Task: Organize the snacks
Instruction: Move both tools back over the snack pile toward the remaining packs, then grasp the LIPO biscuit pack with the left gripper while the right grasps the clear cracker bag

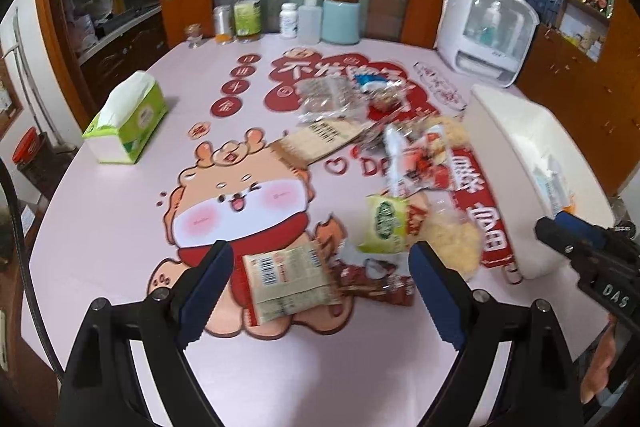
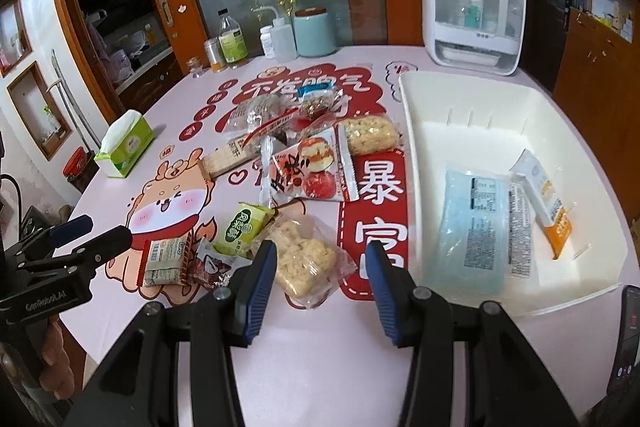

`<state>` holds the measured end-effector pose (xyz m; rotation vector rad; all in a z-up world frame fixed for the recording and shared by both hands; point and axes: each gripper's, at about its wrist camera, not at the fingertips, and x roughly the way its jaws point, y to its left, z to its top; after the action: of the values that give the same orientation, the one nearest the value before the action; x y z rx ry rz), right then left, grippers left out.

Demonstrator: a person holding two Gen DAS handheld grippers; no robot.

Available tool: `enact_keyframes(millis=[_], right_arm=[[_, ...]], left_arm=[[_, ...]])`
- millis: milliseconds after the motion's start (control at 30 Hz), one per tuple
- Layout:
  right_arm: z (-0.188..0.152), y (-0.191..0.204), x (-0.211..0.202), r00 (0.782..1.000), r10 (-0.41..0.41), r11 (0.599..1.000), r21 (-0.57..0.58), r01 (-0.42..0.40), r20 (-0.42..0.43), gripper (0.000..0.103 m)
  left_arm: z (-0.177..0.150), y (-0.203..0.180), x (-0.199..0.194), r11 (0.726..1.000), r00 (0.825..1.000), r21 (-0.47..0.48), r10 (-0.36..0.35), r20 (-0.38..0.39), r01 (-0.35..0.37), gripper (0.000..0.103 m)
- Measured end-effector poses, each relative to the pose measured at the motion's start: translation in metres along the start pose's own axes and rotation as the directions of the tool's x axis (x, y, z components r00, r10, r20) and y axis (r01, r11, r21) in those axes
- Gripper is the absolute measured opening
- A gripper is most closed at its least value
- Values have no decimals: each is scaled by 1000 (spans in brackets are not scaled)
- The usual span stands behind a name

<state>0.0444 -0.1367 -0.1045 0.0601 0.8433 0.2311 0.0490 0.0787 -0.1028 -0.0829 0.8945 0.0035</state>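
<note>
Now the left gripper point(image 1: 320, 277) is held wide over the table point(image 1: 120, 227), nothing gripped; a beige packet point(image 1: 288, 279) lies between its jaws, a green packet point(image 1: 384, 227) just beyond the right jaw. The right gripper point(image 2: 322, 267) is kept half open and empty, a rice cracker bag point(image 2: 308, 259) seen between its jaws. Right of them, the white bin point(image 2: 440, 99) holds a blue pouch point(image 2: 468, 219) and an orange-tipped packet point(image 2: 548, 203). Far behind, a tissue box point(image 1: 128, 115) and bottles point(image 1: 248, 11) are left standing.

You had a pink counter point(image 2: 280, 367) with cartoon print. A green tissue box point(image 1: 127, 118) stood near its left edge. Along the far edge stood a clear bottle with a green label point(image 2: 231, 41), a white pill bottle point(image 1: 289, 20), a squeeze bottle point(image 2: 283, 41) and a pale blue canister point(image 2: 314, 33). A white cabinet with a clear door point(image 2: 472, 15) stood far right.
</note>
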Motion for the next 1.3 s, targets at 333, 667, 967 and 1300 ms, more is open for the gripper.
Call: enact_keyframes(millis=[333, 667, 967, 1300], right_arm=[[-1, 20, 42, 992, 46, 994, -94, -57, -116, 47], [-2, 23, 90, 972, 19, 982, -179, -62, -235, 48], [0, 28, 101, 972, -13, 959, -278, -55, -236, 63], [5, 33, 98, 967, -52, 921, -387, -50, -248, 66]], left_arm=[[-11, 9, 43, 998, 992, 56, -3, -122, 10, 88], [-19, 6, 79, 973, 982, 226, 5, -188, 38, 88], [-12, 10, 105, 887, 956, 447, 21, -291, 117, 88], [-2, 13, 99, 813, 934, 539, -21, -356, 223, 88]])
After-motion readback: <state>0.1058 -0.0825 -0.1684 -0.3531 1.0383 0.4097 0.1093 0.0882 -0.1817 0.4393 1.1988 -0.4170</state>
